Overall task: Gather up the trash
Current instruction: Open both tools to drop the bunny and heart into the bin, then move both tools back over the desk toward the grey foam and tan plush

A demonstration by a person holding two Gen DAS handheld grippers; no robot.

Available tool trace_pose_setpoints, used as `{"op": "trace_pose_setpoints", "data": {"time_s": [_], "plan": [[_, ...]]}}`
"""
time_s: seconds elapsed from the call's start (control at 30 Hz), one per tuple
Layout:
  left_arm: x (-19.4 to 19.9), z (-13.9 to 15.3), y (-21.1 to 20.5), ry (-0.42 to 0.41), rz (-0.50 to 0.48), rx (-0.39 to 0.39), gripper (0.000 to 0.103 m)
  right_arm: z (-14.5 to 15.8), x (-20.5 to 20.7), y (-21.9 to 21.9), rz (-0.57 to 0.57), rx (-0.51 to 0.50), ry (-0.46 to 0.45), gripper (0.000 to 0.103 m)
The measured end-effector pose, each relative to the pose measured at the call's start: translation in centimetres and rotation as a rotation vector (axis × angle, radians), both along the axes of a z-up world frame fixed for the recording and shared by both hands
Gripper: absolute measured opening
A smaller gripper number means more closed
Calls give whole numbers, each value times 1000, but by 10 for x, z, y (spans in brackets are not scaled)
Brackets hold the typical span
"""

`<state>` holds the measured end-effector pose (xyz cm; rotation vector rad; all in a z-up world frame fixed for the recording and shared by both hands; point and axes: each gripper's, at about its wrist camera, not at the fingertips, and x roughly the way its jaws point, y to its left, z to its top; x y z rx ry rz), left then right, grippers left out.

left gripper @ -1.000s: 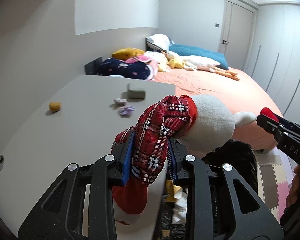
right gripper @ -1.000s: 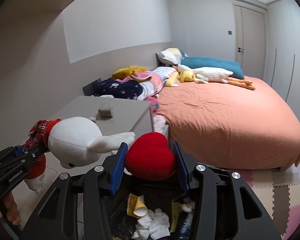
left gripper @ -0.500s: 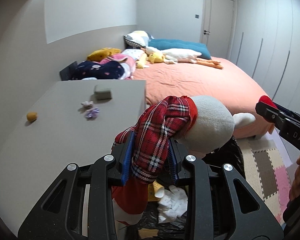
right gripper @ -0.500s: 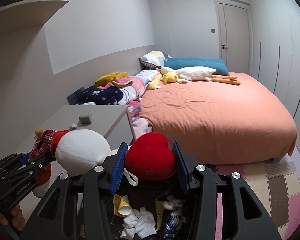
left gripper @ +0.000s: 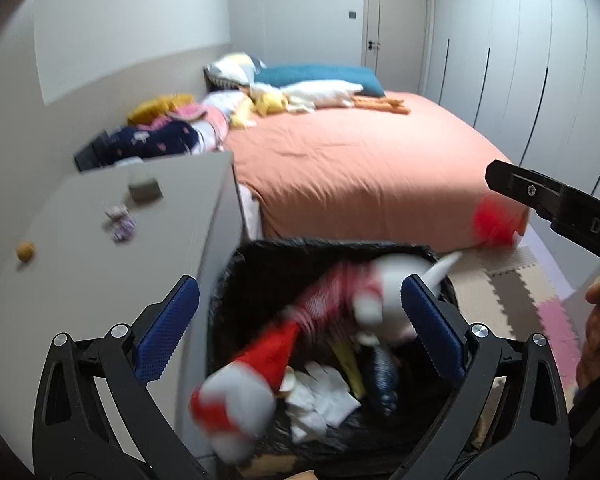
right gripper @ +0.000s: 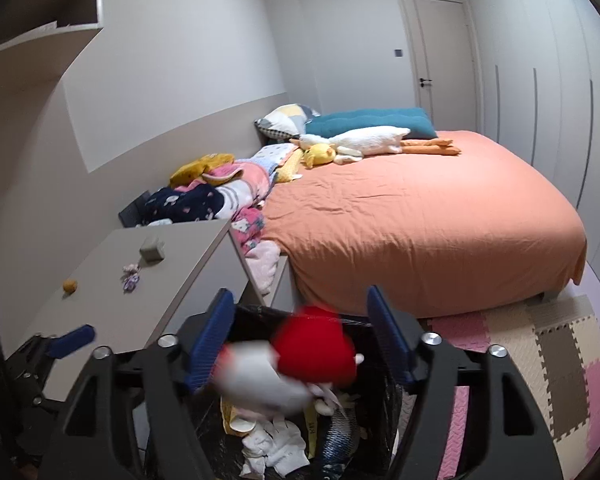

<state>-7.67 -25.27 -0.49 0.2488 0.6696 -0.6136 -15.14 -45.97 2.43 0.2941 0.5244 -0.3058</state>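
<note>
While both grippers' fingers (left gripper: 168,332) spread, plush doll (left gripper: 340,312) blurred — inside bin rim (left gripper: 324,245).

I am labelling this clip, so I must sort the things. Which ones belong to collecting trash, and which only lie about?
Job:
plush doll
red heart
bin
left tongs
right tongs

Lying about:
orange ball
grey block
purple scraps
bed
</note>
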Motion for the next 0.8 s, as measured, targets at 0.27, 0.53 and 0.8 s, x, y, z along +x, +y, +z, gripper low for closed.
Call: {"op": "trace_pose_setpoints", "data": {"time_s": [0.27, 0.53, 0.8], "plan": [[-1, 1, 5, -7, 12, 21, 98, -2, 1, 0, -1, 7, 5, 73], [3, -3, 9, 0, 28, 25, 98, -5, 5, 6, 15, 1, 20, 73], [14, -6, 20, -5, 69, 31, 98, -10, 21, 15, 30, 6, 34, 73]]}}
